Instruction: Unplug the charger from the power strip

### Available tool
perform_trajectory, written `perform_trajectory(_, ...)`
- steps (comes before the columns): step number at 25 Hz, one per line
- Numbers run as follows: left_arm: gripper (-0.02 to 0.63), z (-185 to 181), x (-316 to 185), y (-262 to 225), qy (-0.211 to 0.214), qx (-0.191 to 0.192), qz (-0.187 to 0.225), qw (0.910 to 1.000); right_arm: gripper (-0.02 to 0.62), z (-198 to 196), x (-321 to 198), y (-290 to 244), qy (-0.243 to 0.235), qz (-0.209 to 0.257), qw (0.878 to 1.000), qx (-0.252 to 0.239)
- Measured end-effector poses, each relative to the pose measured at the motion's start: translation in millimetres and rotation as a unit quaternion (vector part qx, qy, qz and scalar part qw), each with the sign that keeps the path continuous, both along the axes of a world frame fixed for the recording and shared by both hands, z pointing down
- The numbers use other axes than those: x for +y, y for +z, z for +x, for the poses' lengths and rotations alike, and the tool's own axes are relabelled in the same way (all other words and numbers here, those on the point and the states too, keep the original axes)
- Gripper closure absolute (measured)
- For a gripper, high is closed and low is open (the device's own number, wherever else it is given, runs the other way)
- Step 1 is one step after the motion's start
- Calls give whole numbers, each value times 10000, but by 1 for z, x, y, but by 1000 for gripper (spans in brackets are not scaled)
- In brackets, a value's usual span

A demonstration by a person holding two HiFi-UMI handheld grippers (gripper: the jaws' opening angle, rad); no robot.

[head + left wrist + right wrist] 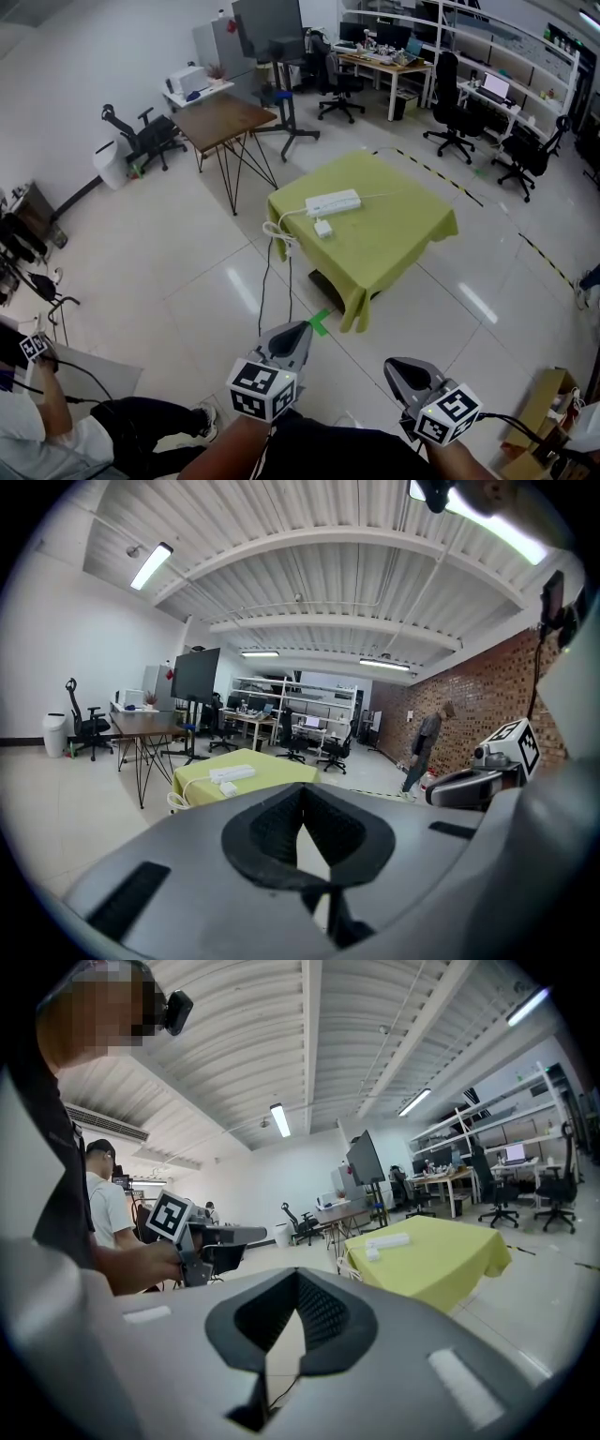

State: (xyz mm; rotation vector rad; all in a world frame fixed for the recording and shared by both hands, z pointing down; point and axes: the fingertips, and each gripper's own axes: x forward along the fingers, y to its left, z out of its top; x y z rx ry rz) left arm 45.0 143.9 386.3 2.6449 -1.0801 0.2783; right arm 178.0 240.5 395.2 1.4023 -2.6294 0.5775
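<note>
A white power strip (333,202) lies on a table with a yellow-green cloth (394,239), well ahead of me across the floor. A small white charger (322,228) sits just in front of the strip, and a white cord (276,234) loops over the table's left edge. My left gripper (297,331) and right gripper (399,367) are low in the head view, far short of the table, both shut with nothing in them. The left gripper view shows the strip (232,772) and charger (228,787) far off. The right gripper view shows the strip (387,1240) too.
A brown wooden table (225,117) stands behind the left of the cloth table, with office chairs (450,108) and desks at the back. Black-and-yellow tape (441,176) and a green mark (320,322) are on the floor. A seated person (56,422) is lower left; cardboard boxes (544,412) lower right.
</note>
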Motion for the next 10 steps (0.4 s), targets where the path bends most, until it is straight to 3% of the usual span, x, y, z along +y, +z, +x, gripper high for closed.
perform_trajectory(10, 600, -7, 5, 0, -33, -40, 31, 10000, 595, -7, 6, -2, -30, 63, 10000, 9)
